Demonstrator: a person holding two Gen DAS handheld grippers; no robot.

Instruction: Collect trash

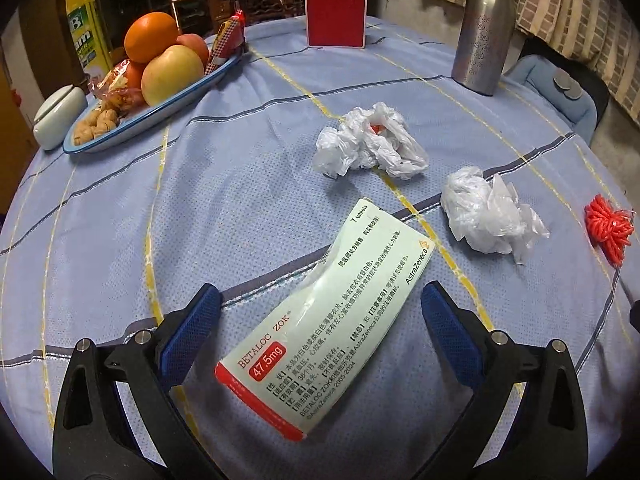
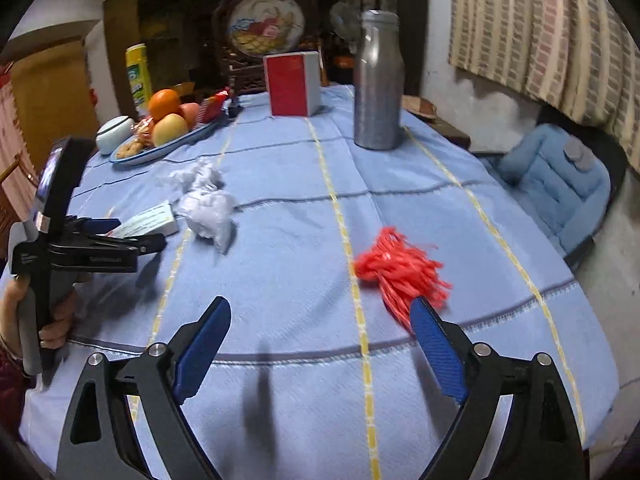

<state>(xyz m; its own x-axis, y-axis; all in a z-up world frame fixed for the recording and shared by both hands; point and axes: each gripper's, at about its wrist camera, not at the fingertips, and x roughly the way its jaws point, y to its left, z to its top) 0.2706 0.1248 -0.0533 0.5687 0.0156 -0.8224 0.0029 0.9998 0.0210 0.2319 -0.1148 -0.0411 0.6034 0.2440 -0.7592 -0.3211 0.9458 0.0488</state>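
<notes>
Two grippers hover over the blue cloth-covered surface point(image 1: 120, 240), both with jaws spread wide and gripping nothing. The left gripper point(image 1: 320, 304) has the flattened medicine box point(image 1: 320, 320) lying between its jaws, the blue pads clear of it on either side. The right gripper point(image 2: 320, 316) has bare cloth between its jaws; the red string bundle point(image 2: 400, 272) lies just beyond its right finger, whose tip overlaps the bundle in view, though I cannot tell if they touch. A hand point(image 2: 24, 312) grips the left tool's handle.

Past the box lie two crumpled white plastic bags: one point(image 1: 492, 216) to the right, near the red bundle, the other point(image 1: 372, 140) farther back with something red inside.

At the far edge stand a fruit tray point(image 1: 160, 116) on the left, a red box point(image 1: 335, 8) in the middle and a steel bottle point(image 1: 484, 28) on the right.
</notes>
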